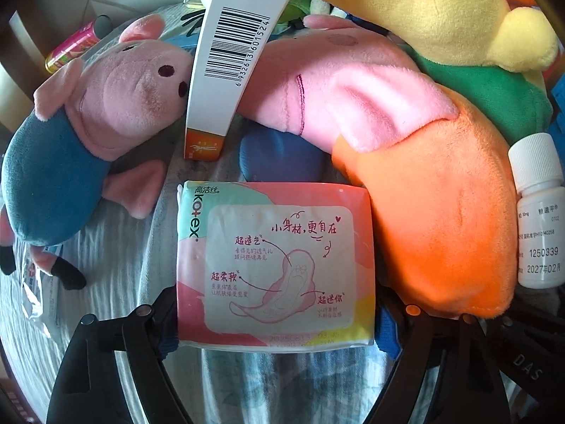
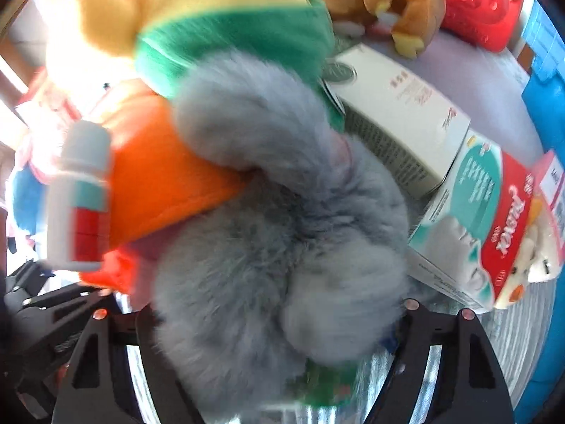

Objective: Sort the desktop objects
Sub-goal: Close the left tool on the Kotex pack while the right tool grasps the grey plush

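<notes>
In the left wrist view my left gripper (image 1: 275, 321) is shut on a pink Kotex pad packet (image 1: 275, 265), held flat between both fingers over the striped cloth. Beyond it lie a pink pig plush in blue (image 1: 88, 134), a pink pig plush in orange (image 1: 406, 162) and a white barcode box (image 1: 229, 46). In the right wrist view my right gripper (image 2: 279, 321) is closed around a grey furry plush (image 2: 275, 229) that fills the gap between the fingers; the view is blurred.
A white medicine bottle (image 1: 538, 212) stands at the right; it also shows in the right wrist view (image 2: 81, 198). A yellow-and-green plush (image 1: 441, 24) lies behind. A white carton (image 2: 399, 116), a tissue box (image 2: 476, 226), a brown plush (image 2: 381, 3) and a blue bin (image 2: 543, 106) are at the right.
</notes>
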{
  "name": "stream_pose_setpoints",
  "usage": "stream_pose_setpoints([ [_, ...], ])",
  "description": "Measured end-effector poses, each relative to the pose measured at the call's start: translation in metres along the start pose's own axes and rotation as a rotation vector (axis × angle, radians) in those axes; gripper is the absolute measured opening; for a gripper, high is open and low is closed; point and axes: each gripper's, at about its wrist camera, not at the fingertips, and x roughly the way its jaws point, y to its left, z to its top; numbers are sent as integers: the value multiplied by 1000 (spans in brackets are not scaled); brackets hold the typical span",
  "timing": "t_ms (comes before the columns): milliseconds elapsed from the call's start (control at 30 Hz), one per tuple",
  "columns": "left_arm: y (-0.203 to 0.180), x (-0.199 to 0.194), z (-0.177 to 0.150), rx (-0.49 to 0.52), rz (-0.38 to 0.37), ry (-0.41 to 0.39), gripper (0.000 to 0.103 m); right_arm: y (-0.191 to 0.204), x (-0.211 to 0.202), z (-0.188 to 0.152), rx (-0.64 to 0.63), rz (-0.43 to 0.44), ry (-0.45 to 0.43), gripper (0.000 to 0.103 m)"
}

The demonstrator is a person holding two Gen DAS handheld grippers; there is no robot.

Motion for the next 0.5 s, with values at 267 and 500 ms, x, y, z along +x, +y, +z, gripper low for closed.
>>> stream_pose_setpoints([
  [267, -7, -23, -17, 53, 49, -36, 78, 2, -6, -2, -45, 5, -11, 62],
  [500, -18, -55, -65, 106, 32, -53, 78, 1, -31, -32, -60, 39, -10, 32],
])
